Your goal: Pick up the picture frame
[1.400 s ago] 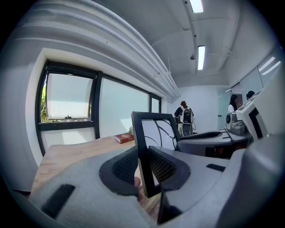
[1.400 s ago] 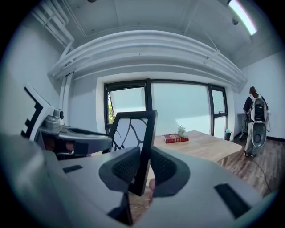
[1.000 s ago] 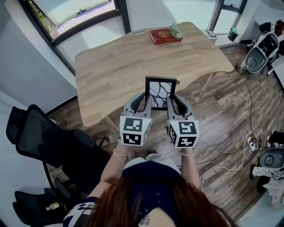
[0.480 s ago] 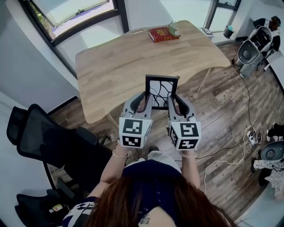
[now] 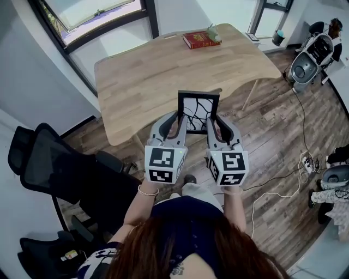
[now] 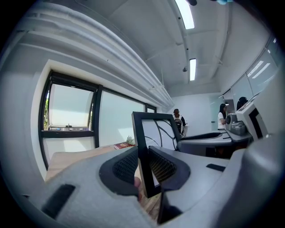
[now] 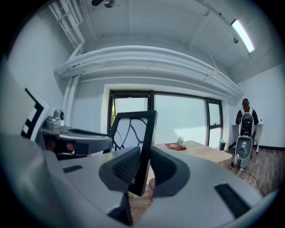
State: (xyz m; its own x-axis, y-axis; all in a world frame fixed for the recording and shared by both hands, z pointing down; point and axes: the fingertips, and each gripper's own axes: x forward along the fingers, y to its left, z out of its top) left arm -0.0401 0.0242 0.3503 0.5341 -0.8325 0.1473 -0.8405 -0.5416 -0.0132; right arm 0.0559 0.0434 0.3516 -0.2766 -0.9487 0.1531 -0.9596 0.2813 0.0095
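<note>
Picture frame (image 5: pixel 198 111) sat center of the head view, upright and carried between both grippers. Its top overlapped the near edge of the wooden table (image 5: pixel 147 71) in the picture, and its lower part was over the wood floor (image 5: pixel 272 141). The frame had a black border and a white panel with black curved lines. Left gripper (image 5: pixel 173 125) was at the frame's left side. In the left gripper view its ribbed pads (image 6: pixel 127 165) were pinched on the black side rail, with the rail running up out of the jaws. Right gripper (image 5: pixel 218 126) was mirrored on the right side. In the right gripper view its pads (image 7: pixel 164 167) were clamped on the other rail edge-on, and the rail's bottom corner hung free just below them. Both marker cubes faced the camera, lower center of frame, with the person's hands behind them. A red book (image 5: pixel 200 40) lay at the far edge of the table, top center, and a small green plant (image 5: pixel 214 34) was on or just beside its right end. A black office chair (image 5: pixel 54 169) was at left, well apart from the frame. A dark-framed window (image 5: pixel 92 13) was at upper left. A white cable (image 5: pixel 272 190) ran across the floor at right. A person with a backpack (image 7: pixel 246 116) stood at the right edge of the right gripper view.
</note>
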